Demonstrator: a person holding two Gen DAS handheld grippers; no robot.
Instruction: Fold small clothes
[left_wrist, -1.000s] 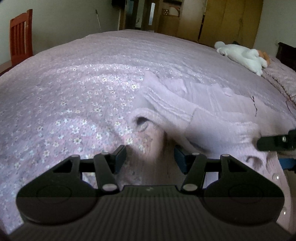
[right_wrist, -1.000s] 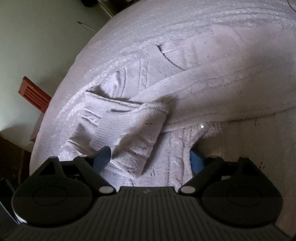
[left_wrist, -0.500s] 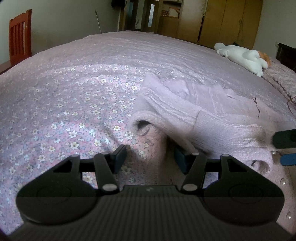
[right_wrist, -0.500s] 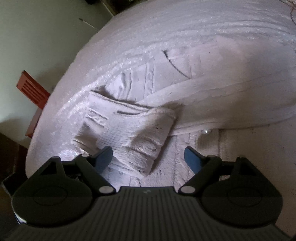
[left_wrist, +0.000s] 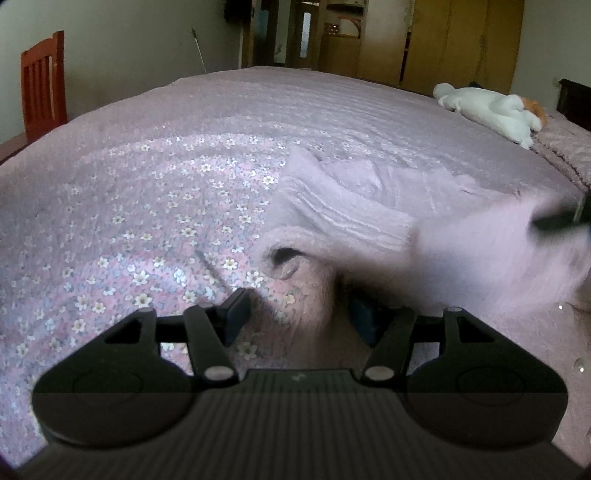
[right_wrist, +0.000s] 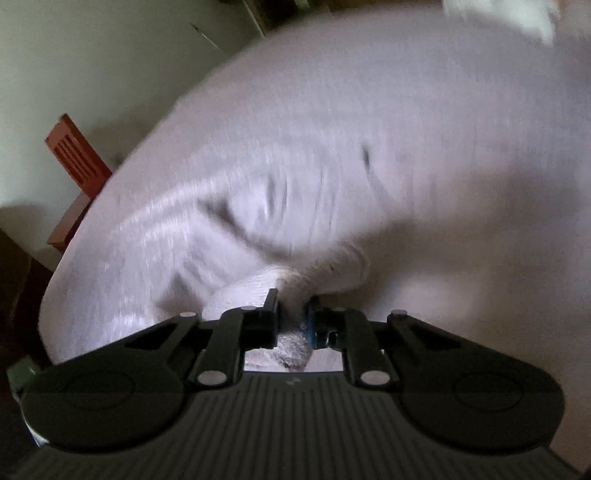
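Sweater place: pink knit sweater (left_wrist: 343, 218) lies on the bed (left_wrist: 155, 177), just ahead and to the right of the left gripper (left_wrist: 295, 314).
Long axis: sweater body runs from the near cuff across to the right and away from the left wrist camera.
Cuff: open sleeve end (left_wrist: 284, 258) sits just before the left fingers (left_wrist: 234, 312), a little left of their middle.
Left gripper state: fingers are wide apart, nothing is between them.
Right gripper state: right gripper (right_wrist: 291, 317) has fingers closed tight on a bunch of the sweater (right_wrist: 295, 288); in the left view its black tip (left_wrist: 561, 218) lifts the blurred right part.
Nearer arm: I judge the left is nearer to the cuff, the right holds the far side.
Materials: soft ribbed wool, fuzzy surface, limp; the bed cover is thin cotton with small flowers.
Other things: white plush toy (left_wrist: 491, 110) far at the back, red wooden chair (left_wrist: 42, 79) at the left.
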